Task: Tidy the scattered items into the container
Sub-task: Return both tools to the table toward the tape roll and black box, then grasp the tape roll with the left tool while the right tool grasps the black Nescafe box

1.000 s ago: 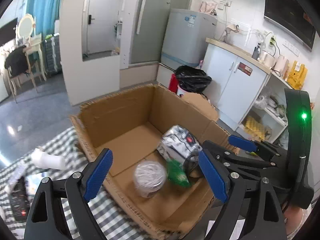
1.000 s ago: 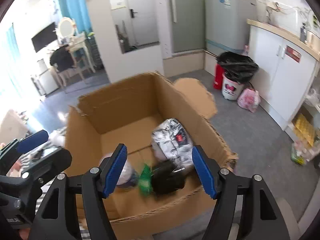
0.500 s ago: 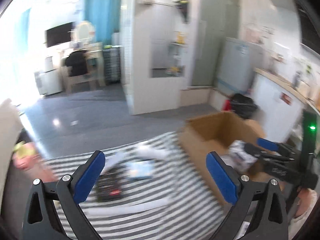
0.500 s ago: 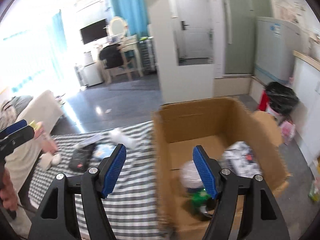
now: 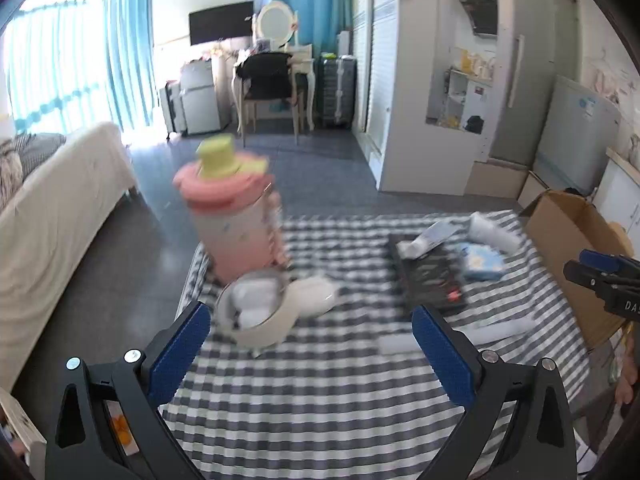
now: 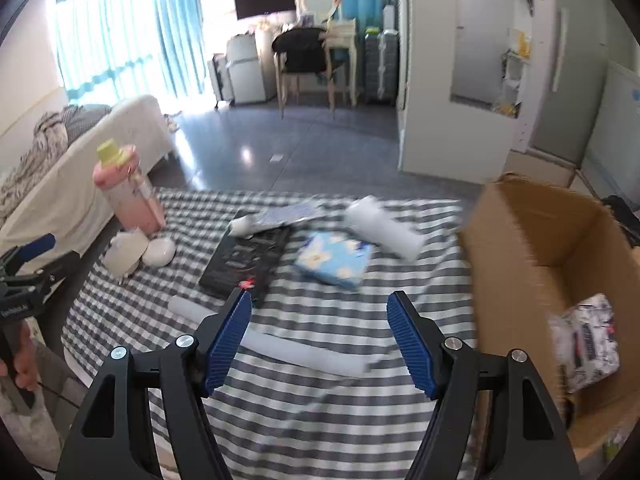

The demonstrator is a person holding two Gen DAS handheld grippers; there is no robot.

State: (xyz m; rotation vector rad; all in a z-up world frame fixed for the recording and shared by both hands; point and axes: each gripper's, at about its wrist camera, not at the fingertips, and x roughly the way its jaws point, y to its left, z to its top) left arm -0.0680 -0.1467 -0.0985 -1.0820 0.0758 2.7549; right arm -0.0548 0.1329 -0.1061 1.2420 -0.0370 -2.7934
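A cardboard box (image 6: 548,240) stands at the right end of the checked cloth (image 6: 304,412), with a patterned packet (image 6: 588,340) inside. A pink bottle (image 5: 232,216), a white cup (image 5: 256,316) and a white lid (image 5: 316,296) stand at the far left. A black remote (image 6: 244,260), a blue tissue pack (image 6: 332,258), a white roll (image 6: 384,228) and white tubes (image 6: 308,354) lie mid-cloth. My left gripper (image 5: 308,348) is open and empty, just in front of the cup. My right gripper (image 6: 320,340) is open and empty above the tubes.
A white sofa (image 5: 52,216) runs along the left side of the table. The box also shows in the left wrist view (image 5: 572,248), with the right gripper (image 5: 604,276) in front of it. A chair and dressing table (image 6: 312,56) stand far back.
Both grippers have swung left, away from the box and over the cloth. The left one now faces the pink bottle and cup; the right one faces the remote and tissue pack. Both stay open.
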